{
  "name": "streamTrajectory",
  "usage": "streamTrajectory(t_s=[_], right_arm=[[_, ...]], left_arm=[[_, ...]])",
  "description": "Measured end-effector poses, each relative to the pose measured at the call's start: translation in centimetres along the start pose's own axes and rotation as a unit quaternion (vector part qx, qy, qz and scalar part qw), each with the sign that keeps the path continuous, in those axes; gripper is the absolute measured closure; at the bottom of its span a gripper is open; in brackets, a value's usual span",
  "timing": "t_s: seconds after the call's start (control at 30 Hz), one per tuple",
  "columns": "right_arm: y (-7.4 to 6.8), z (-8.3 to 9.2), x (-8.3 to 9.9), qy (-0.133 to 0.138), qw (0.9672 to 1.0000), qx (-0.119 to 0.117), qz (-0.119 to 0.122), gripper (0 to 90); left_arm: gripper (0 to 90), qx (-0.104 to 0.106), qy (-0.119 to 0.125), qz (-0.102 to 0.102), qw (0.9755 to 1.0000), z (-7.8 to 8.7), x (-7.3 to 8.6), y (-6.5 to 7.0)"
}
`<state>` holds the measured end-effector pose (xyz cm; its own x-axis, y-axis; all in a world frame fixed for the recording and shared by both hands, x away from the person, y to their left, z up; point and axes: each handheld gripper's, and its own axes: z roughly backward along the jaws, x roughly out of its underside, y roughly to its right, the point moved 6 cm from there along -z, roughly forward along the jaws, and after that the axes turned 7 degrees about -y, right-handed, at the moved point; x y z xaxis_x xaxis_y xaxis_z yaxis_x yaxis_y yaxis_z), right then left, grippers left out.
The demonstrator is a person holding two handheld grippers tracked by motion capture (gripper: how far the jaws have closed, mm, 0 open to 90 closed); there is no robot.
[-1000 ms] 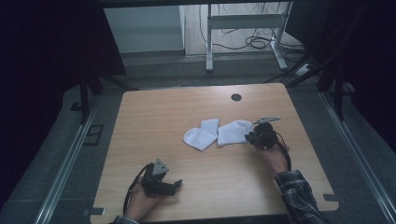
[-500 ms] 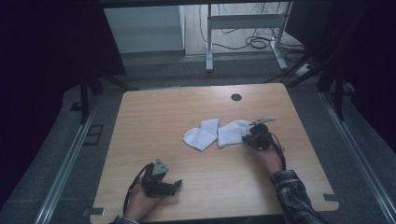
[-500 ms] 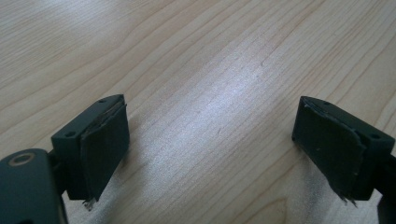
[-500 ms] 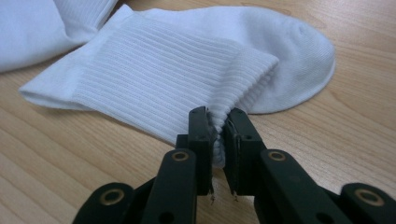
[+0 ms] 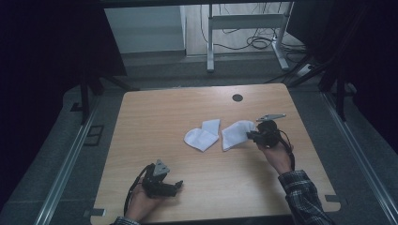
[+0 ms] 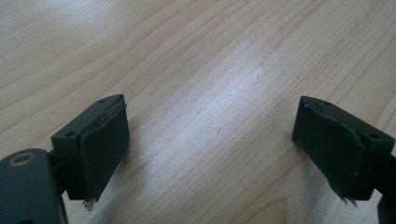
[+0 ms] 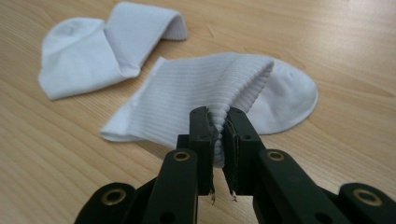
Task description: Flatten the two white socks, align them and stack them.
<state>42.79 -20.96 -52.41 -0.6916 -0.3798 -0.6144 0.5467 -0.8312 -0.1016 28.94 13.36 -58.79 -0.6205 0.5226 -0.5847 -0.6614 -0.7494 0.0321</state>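
Right tool (image 7: 219,135) clamped on white sock (image 7: 196,98), left tool (image 6: 210,154) spread apart, pale wooden table (image 5: 164,117), dim room, grey floor (image 5: 61,154)

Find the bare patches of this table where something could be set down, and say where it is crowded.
Free: the far left of the table, beyond the left gripper; the near middle, between both grippers. Crowded: the middle right, where the folded sock lies beside the sock that the right gripper pinches.
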Motion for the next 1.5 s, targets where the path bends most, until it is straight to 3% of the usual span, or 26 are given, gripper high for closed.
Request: streamTrajectory(t_s=[0.37, 0.8, 0.93, 0.97, 1.03, 1.1, 1.17, 1.2, 1.3, 1.33, 1.37, 1.4, 1.5], right_arm=[[-1.4, 2.7, -1.2, 0.011, 0.9995, -0.015, 0.025, 82.1], [-5.5, 5.7, -4.0, 0.038, 0.9960, -0.042, 0.069, 82.4], [-7.6, 6.7, -5.5, 0.048, 0.9934, -0.052, 0.090, 82.5], [-9.0, 7.7, -6.6, 0.058, 0.9908, -0.062, 0.105, 82.5], [-9.5, 8.1, -7.0, 0.063, 0.9899, -0.066, 0.109, 82.5], [-11.5, 10.4, -8.6, 0.089, 0.9843, -0.080, 0.130, 82.4], [-11.8, 11.1, -8.9, 0.099, 0.9826, -0.083, 0.134, 82.5], [-12.2, 13.2, -9.6, 0.122, 0.9787, -0.088, 0.140, 82.5], [-12.0, 14.2, -9.6, 0.131, 0.9776, -0.084, 0.142, 82.4], [-11.1, 14.3, -9.1, 0.125, 0.9799, -0.081, 0.133, 82.4], [-11.1, 14.3, -9.1, 0.125, 0.9799, -0.081, 0.133, 82.4], [-10.0, 13.5, -8.1, 0.110, 0.9832, -0.077, 0.124, 82.3], [-8.0, 11.4, -6.0, 0.083, 0.9886, -0.074, 0.102, 82.3]], left_arm=[[11.0, 0.000, 0.000, -0.001, 1.0000, 0.0, 0.0, 0.0], [11.0, -0.001, 0.000, -0.003, 1.0000, 0.0, 0.0, 0.0], [11.0, -0.001, 0.001, -0.001, 1.0000, 0.0, 0.0, 0.0], [10.9, -0.002, 0.000, -0.002, 1.0000, 0.0, 0.0, -0.1], [11.0, -0.002, -0.001, -0.003, 1.0000, 0.0, 0.0, -0.1], [11.0, -0.001, -0.001, -0.003, 1.0000, 0.0, 0.0, -0.1], [10.9, -0.001, -0.001, -0.003, 1.0000, 0.0, 0.0, -0.1], [11.0, 0.000, -0.001, -0.001, 1.0000, 0.0, 0.0, 0.0], [11.0, 0.000, -0.001, -0.001, 1.0000, 0.0, 0.0, 0.0], [11.0, 0.000, -0.001, -0.001, 1.0000, 0.0, 0.0, 0.0], [11.0, -0.001, -0.001, -0.003, 1.0000, 0.0, 0.0, -0.1], [11.0, -0.001, -0.001, -0.003, 1.0000, 0.0, 0.0, -0.1], [10.9, -0.001, 0.000, -0.002, 1.0000, 0.0, 0.0, 0.0]])
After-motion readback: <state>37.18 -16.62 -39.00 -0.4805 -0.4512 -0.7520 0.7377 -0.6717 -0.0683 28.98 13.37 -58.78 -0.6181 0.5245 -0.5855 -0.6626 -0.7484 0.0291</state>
